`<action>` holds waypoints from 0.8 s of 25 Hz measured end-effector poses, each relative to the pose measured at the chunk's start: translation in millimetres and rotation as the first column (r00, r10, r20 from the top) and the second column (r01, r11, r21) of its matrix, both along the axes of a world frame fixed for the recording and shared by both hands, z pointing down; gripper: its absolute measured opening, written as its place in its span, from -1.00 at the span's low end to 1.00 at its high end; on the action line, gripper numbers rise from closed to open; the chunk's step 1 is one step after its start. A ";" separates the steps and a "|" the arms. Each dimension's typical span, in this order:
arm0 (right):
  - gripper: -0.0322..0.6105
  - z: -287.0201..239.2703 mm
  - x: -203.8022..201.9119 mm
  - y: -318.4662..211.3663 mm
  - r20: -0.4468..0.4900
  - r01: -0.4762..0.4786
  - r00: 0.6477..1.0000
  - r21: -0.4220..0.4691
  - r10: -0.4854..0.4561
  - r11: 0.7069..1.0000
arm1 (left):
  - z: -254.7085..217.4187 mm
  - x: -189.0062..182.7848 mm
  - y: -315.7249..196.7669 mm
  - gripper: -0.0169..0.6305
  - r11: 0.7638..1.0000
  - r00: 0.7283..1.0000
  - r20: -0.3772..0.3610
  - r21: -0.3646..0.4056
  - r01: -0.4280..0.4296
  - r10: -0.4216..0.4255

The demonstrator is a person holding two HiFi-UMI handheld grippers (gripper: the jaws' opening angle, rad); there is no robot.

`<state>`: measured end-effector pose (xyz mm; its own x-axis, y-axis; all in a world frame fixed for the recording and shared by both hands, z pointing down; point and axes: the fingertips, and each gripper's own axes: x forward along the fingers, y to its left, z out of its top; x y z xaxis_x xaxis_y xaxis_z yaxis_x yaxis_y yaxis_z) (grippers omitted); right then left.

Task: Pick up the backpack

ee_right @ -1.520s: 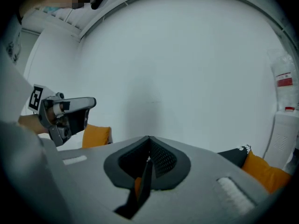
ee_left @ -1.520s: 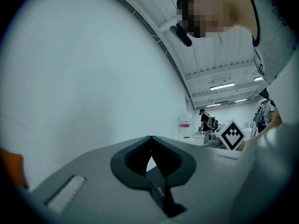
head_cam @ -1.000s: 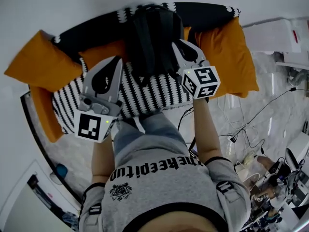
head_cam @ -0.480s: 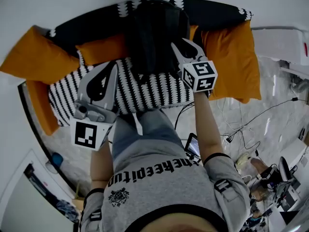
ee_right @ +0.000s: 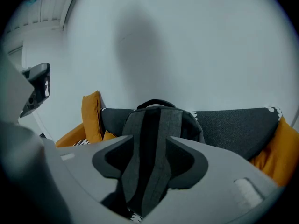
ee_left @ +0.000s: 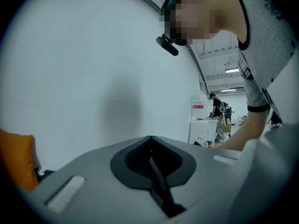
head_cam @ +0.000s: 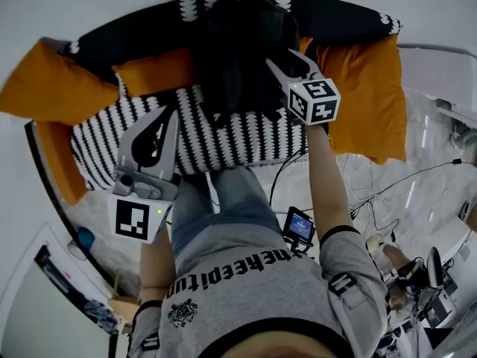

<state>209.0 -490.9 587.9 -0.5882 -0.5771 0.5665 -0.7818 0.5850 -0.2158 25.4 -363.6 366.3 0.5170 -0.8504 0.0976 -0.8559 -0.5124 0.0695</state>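
Note:
A dark grey backpack [head_cam: 238, 51] stands upright on the sofa against the black backrest, its carry handle [ee_right: 156, 102] on top. My right gripper [head_cam: 291, 62] hovers at the backpack's right side. Its jaws have just been opening and stand apart in the right gripper view [ee_right: 149, 141]. The backpack's front [ee_right: 152, 125] shows in the gap, and no pad presses on it. My left gripper [head_cam: 170, 114] hangs over the striped seat, short of the backpack. Its jaws meet with nothing between them [ee_left: 150, 139], and it faces the white wall.
Orange cushions [head_cam: 52, 80] [head_cam: 365, 88] flank the backpack on a black-and-white striped seat cover [head_cam: 223, 136]. Cables [head_cam: 373, 192] and a small screen device [head_cam: 300, 226] lie on the floor at the right. A white unit [head_cam: 440, 58] stands beyond the sofa's right end.
My right gripper has moved forward and down towards the backpack, and its jaws have spread. My left gripper has sunk a little towards the seat and stays shut.

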 end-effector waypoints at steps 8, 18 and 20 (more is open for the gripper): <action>-0.05 47.0 5.0 -18.0 -0.009 0.014 1.000 -0.077 -0.014 0.997 | 20.7 -11.8 4.4 -0.91 0.998 0.999 0.024 -0.047 0.038 -0.037; -0.05 87.0 12.2 -37.4 -0.001 0.026 1.000 -0.152 -0.026 0.988 | 39.7 -6.3 -1.9 -0.91 0.996 0.999 0.041 -0.089 0.026 -0.022; -0.05 93.5 8.8 -40.1 0.004 0.038 0.999 -0.158 -0.038 0.987 | 45.2 -5.4 -1.7 -0.91 0.995 0.999 0.043 -0.101 0.026 -0.022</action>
